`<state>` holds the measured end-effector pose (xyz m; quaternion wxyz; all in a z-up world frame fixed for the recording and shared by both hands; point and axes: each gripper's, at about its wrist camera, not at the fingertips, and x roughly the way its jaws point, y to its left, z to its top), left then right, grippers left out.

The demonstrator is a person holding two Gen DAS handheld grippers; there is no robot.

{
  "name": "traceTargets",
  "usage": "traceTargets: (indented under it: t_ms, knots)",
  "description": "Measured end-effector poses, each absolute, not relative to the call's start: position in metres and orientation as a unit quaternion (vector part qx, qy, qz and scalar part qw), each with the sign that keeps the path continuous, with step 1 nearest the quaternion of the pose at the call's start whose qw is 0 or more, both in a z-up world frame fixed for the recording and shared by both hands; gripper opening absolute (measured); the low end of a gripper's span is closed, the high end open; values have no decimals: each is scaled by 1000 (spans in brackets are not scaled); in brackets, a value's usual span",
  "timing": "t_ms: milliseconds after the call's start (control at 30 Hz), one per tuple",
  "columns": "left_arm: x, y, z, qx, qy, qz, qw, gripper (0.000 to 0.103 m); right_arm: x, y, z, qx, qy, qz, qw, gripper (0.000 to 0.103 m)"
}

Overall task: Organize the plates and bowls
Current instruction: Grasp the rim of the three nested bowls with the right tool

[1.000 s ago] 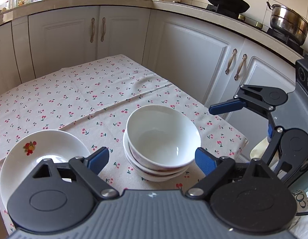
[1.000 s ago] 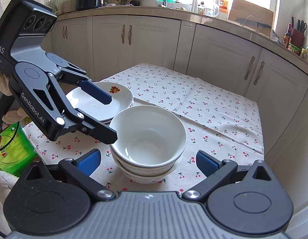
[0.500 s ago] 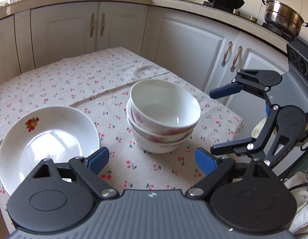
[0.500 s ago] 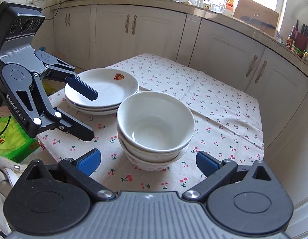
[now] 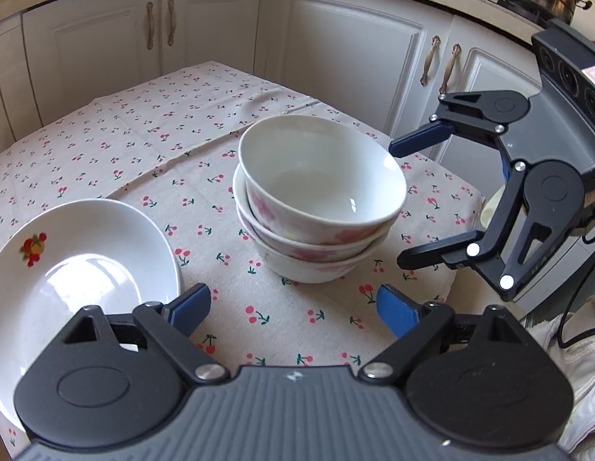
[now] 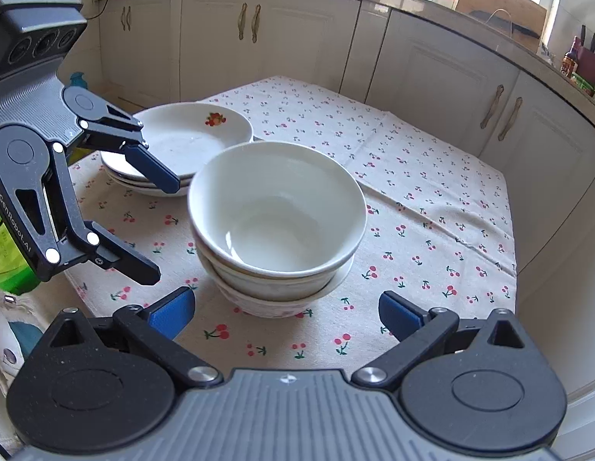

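Three bowls sit nested in one stack on the cherry-print tablecloth, and the plates are piled just beside them. The sorting looks nearly complete. The left gripper and the right gripper both hang open and empty near the stack. Probably the next move is only to straighten a pile. White kitchen cabinets surround the table.
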<state>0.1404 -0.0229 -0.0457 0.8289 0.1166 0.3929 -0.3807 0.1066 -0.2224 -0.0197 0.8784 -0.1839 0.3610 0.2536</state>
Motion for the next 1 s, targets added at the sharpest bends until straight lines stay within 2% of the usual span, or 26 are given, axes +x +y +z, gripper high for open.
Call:
traceTargets:
  t_ms: [233,1000]
  knots:
    - [150,-33,-48,137,395,-395,818,93,111,-227,-6,-183,346,278,877,103]
    - [179,-53,-61,176,421,-427,781,93,140,-223,-33,-233,381,326,834,102]
